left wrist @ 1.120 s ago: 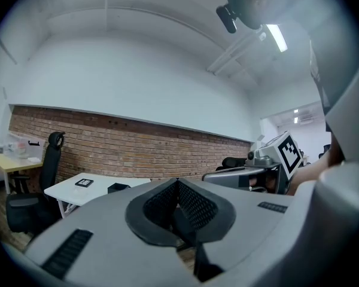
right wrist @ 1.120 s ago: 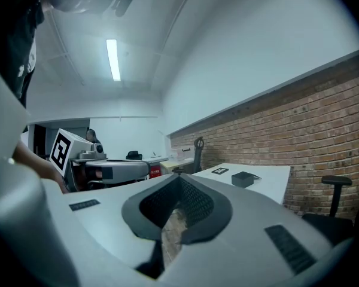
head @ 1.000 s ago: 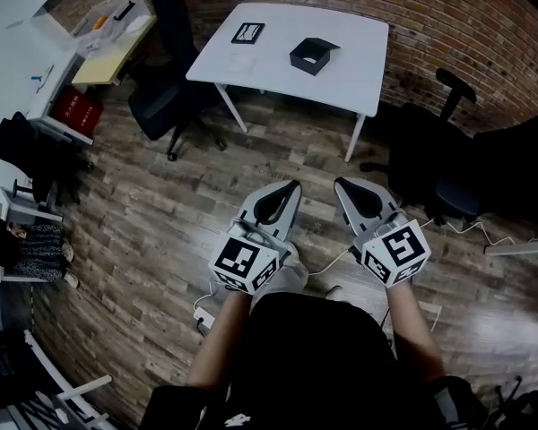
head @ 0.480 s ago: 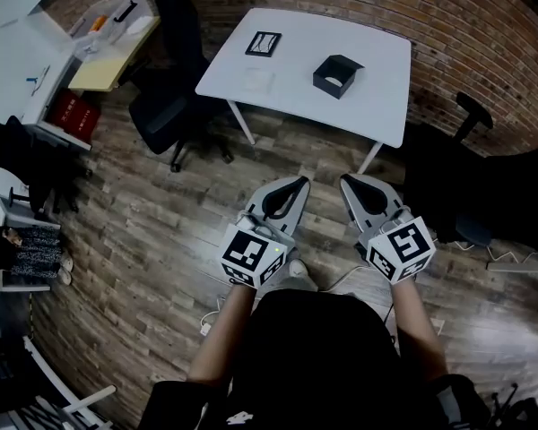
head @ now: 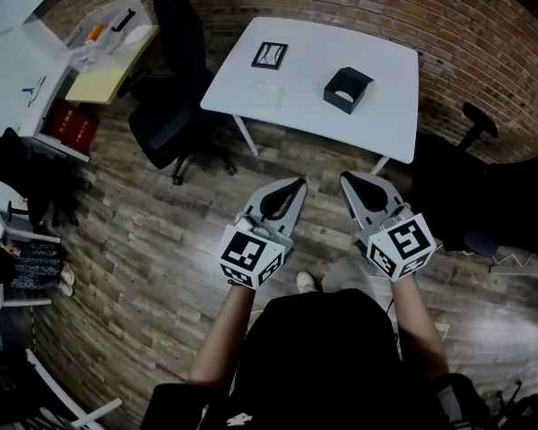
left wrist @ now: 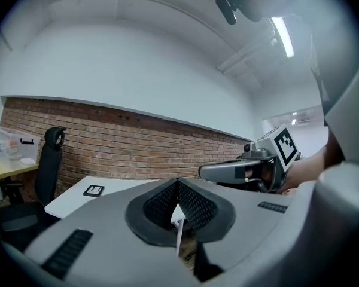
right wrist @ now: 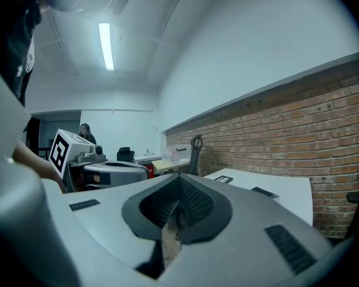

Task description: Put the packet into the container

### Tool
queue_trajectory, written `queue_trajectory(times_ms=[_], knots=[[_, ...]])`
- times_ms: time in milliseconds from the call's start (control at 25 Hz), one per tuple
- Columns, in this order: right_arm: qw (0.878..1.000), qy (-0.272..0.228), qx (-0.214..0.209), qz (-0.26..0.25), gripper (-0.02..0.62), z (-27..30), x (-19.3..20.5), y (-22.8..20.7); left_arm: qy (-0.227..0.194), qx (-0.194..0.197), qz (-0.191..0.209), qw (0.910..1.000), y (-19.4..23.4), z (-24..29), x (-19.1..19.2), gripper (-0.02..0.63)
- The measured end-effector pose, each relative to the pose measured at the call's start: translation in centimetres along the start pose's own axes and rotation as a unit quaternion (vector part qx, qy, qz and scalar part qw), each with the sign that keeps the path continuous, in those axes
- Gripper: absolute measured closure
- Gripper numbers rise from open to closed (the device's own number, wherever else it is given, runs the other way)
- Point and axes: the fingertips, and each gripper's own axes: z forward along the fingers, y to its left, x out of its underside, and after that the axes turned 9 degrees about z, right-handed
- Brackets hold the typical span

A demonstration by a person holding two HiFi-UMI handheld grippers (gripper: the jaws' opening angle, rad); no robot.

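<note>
A white table (head: 386, 38) stands against the brick wall, ahead of me. On it lie a flat white packet (head: 266, 94), a black-framed flat item (head: 269, 55) and an open black box container (head: 348, 90). Both grippers hang over the wooden floor, well short of the table. My left gripper (head: 297, 185) has its jaws pressed together with nothing between them, as the left gripper view (left wrist: 178, 185) also shows. My right gripper (head: 347, 179) is beside it, likewise shut and empty (right wrist: 179, 183). The black-framed item (left wrist: 94, 190) shows on the table edge in the left gripper view.
A black office chair (head: 173, 106) stands at the table's left, another (head: 473, 128) at its right. A desk with a yellow top (head: 108, 61) and clutter lines the left wall. A person (right wrist: 84, 131) stands far off in the right gripper view.
The table has drawn nearer and shifted right and down in the head view as I step toward it. Both grippers stay shut and side by side.
</note>
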Motion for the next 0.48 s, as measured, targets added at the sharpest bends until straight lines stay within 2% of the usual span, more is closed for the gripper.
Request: queue_trajectory(times_ms=[240, 480], knots=[[1.0, 0.009, -0.007, -0.007, 0.591, 1.7, -0.2, -0.2, 0.003, -0.004, -0.018, 0.9998, 1.7, 0.3, 1.0, 0.598], [1.0, 0.011, -0.002, 0.0, 0.591, 3.4, 0.0, -2.4, 0.012, -0.001, -0.024, 0.9997, 3.1, 2.6, 2.0, 0.598]])
